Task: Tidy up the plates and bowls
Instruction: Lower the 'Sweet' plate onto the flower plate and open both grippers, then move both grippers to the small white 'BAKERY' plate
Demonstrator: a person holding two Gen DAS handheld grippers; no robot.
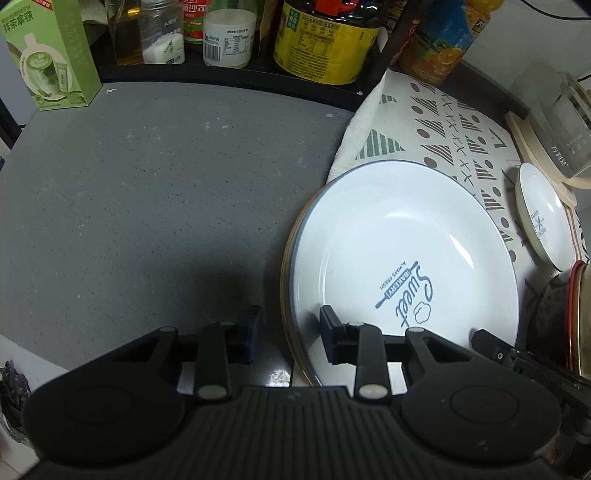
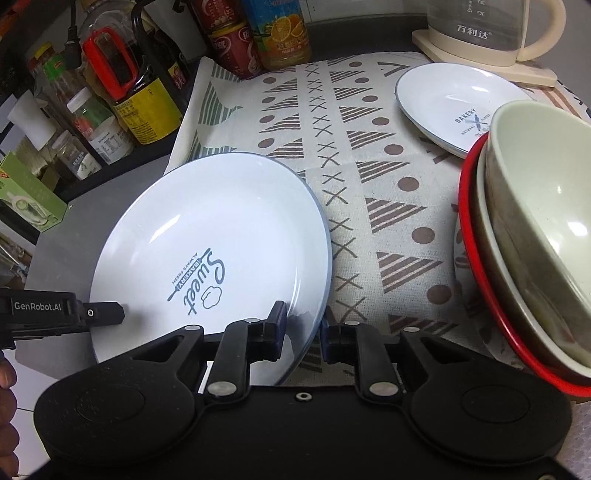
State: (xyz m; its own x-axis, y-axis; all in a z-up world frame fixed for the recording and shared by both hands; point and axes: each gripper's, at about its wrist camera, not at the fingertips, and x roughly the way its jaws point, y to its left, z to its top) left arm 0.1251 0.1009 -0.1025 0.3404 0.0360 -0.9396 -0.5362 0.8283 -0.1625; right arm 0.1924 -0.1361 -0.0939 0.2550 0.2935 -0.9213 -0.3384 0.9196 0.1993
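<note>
A large white plate (image 1: 399, 236) with a blue "Sweet Bakery" print lies half on the grey mat (image 1: 147, 184) and half on the patterned cloth (image 1: 461, 129). My left gripper (image 1: 290, 332) is open, its jaws either side of the plate's near left rim. My right gripper (image 2: 301, 334) is open, its jaws astride the same plate's (image 2: 207, 229) near right rim. A smaller white plate (image 2: 443, 96) lies at the cloth's far right. Stacked bowls (image 2: 535, 229), cream ones inside a red-rimmed one, stand at the right.
Bottles, jars and a yellow oil bottle (image 1: 325, 40) line the back shelf. A green carton (image 1: 48, 55) stands at the mat's far left corner. A glass kettle (image 2: 487, 26) stands on its base behind the small plate.
</note>
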